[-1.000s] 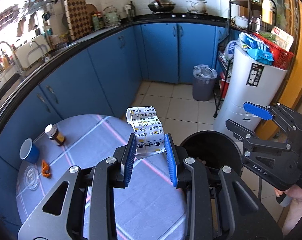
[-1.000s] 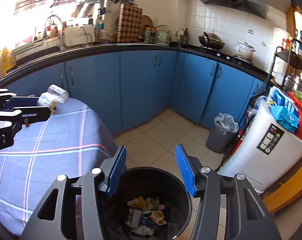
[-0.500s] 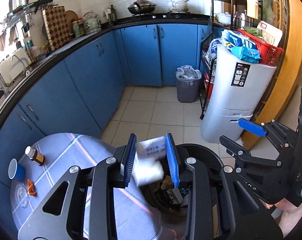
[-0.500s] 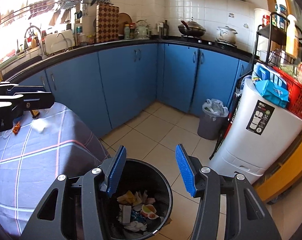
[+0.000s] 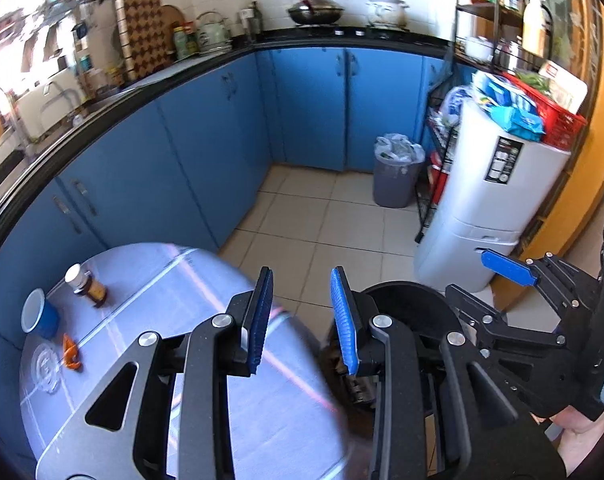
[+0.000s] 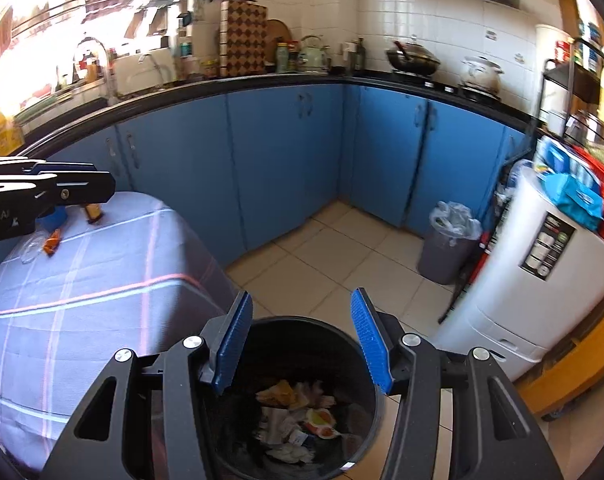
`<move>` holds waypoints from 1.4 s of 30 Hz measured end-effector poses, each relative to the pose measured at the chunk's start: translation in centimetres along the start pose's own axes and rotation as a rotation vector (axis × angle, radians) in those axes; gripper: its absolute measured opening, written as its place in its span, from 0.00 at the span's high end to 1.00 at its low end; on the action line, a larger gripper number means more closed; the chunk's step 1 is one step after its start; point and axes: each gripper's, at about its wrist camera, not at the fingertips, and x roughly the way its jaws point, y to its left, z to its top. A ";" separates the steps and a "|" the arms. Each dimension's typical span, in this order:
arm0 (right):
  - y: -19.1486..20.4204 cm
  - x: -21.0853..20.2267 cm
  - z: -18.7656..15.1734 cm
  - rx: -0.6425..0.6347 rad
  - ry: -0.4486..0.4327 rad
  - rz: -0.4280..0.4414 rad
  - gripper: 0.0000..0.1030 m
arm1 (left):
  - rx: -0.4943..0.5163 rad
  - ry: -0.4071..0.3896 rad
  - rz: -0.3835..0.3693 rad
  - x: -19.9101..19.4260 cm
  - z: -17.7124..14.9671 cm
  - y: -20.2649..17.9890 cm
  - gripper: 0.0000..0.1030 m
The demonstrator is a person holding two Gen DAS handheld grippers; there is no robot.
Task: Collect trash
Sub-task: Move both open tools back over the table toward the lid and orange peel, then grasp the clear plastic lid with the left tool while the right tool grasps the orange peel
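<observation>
Two grippers show. The left gripper (image 5: 300, 316) hangs over the table's edge with its jaws apart and nothing between them. The right gripper (image 6: 302, 340) hovers above the one black bin (image 6: 361, 344), jaws likewise parted and empty. Inside the bin lies a heap of crumpled trash (image 6: 298, 412), too jumbled to count. On the round checked table (image 5: 174, 304) stand one blue cup (image 5: 40, 316) and one brown bottle (image 5: 85, 285), with one orange scrap (image 5: 70, 356) and one clear lid (image 5: 42, 366) beside them.
</observation>
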 end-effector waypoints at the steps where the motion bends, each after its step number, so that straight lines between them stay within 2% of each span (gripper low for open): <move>1: 1.0 0.1 0.2 -0.017 0.000 0.018 0.51 | -0.014 0.000 0.012 -0.3 -0.4 1.0 0.69; 4: 4.3 0.5 0.9 -0.080 0.001 0.053 0.51 | -0.067 0.004 0.044 -1.3 -1.7 4.5 0.68; 5: 5.4 0.7 1.1 -0.101 -0.002 0.068 0.51 | -0.087 0.004 0.063 -1.6 -2.2 5.8 0.63; 7: 7.2 0.9 1.6 -0.133 -0.009 0.086 0.50 | -0.122 -0.007 0.106 -2.4 -3.2 8.2 0.15; 8: 8.6 1.1 2.0 -0.152 -0.012 0.098 0.42 | -0.143 -0.032 0.129 -3.2 -3.9 9.6 0.12; 9: 9.7 1.3 2.3 -0.166 -0.019 0.110 0.33 | -0.157 -0.056 0.159 -4.0 -4.7 11.1 0.12; 10: 10.6 1.4 2.6 -0.176 -0.027 0.118 0.32 | -0.155 -0.057 0.177 -4.3 -5.1 12.0 0.12; 14: 15.5 2.4 3.6 -0.239 -0.034 0.169 0.32 | -0.195 -0.056 0.260 -6.0 -7.4 16.8 0.11; 16: 17.5 3.0 4.0 -0.257 -0.032 0.197 0.32 | -0.233 -0.044 0.280 -6.5 -8.6 19.5 0.03; 17: 18.7 3.4 4.3 -0.267 -0.029 0.217 0.32 | -0.253 -0.042 0.290 -6.7 -9.2 20.8 0.03; 20: 22.0 4.8 4.8 -0.291 -0.008 0.274 0.31 | -0.326 -0.013 0.308 -6.7 -11.4 24.9 0.03; 24: 26.7 7.1 5.2 -0.335 0.029 0.336 0.31 | -0.455 0.034 0.296 -6.0 -14.9 30.5 0.03; 27: 29.9 8.8 5.2 -0.371 0.062 0.371 0.31 | -0.480 0.080 0.305 -4.6 -17.0 33.3 0.03; 29: 32.1 10.1 5.1 -0.400 0.082 0.389 0.31 | -0.469 0.117 0.325 -3.1 -17.8 34.2 0.03; 36: 38.8 14.3 4.6 -0.486 0.152 0.422 0.31 | -0.465 0.174 0.297 1.2 -18.9 37.4 0.03; 42: 42.0 16.4 4.3 -0.535 0.174 0.415 0.31 | -0.431 0.195 0.331 3.5 -18.6 39.2 0.04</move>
